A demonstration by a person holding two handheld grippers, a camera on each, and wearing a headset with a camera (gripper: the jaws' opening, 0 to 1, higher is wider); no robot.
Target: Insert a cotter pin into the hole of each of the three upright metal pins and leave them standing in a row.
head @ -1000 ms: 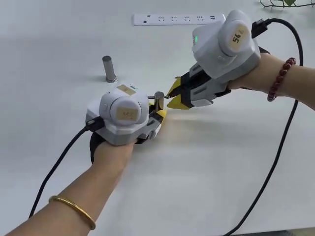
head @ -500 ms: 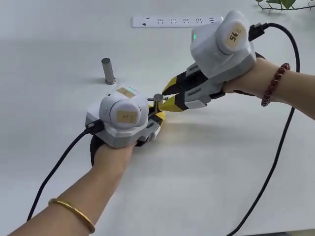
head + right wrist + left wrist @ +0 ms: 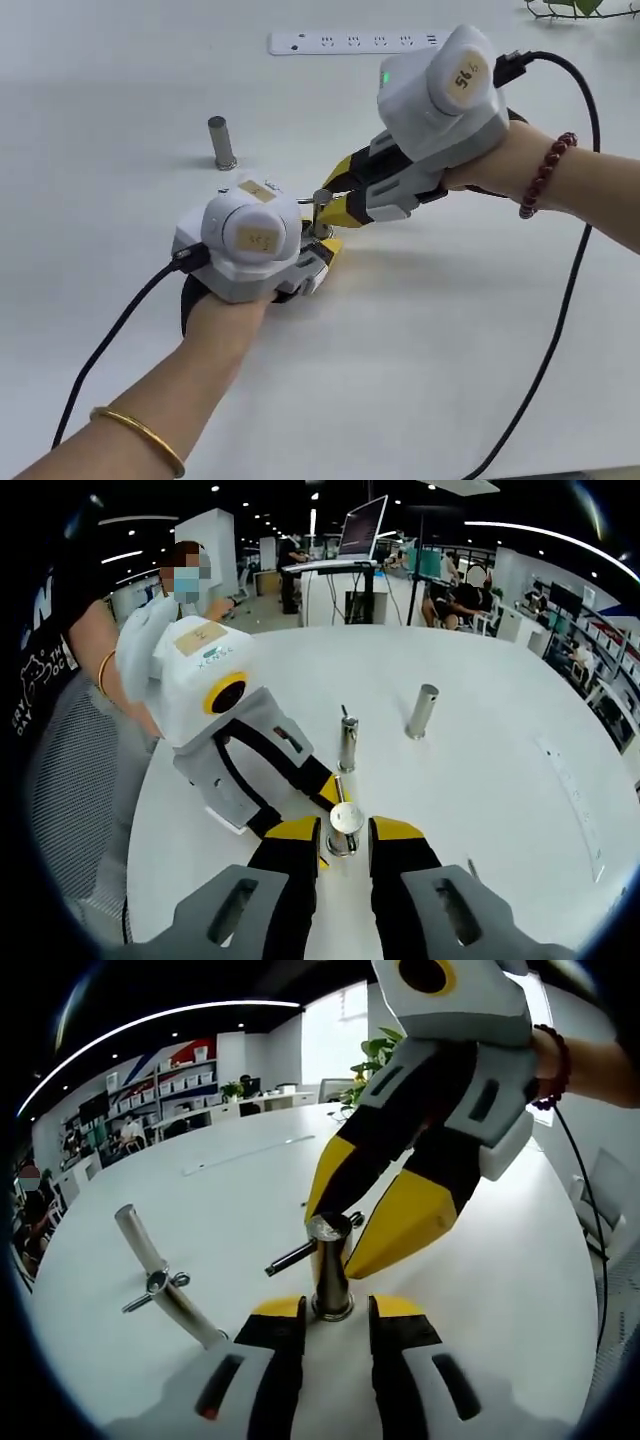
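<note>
Steel and already cross-pinned, one upright cylindrical post (image 3: 165, 1285) stands leftmost. My left gripper (image 3: 338, 1312) brackets the base of the grey metal pin (image 3: 329, 1260); I cannot tell whether it grips. A thin cotter pin (image 3: 290, 1256) sits through it. My right gripper (image 3: 347, 830) straddles its top, jaws spread.

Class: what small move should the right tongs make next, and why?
Probably back the right tongs away from the upright pin: the cotter pin already sits through its hole, and the jaws stand open around its top.
</note>
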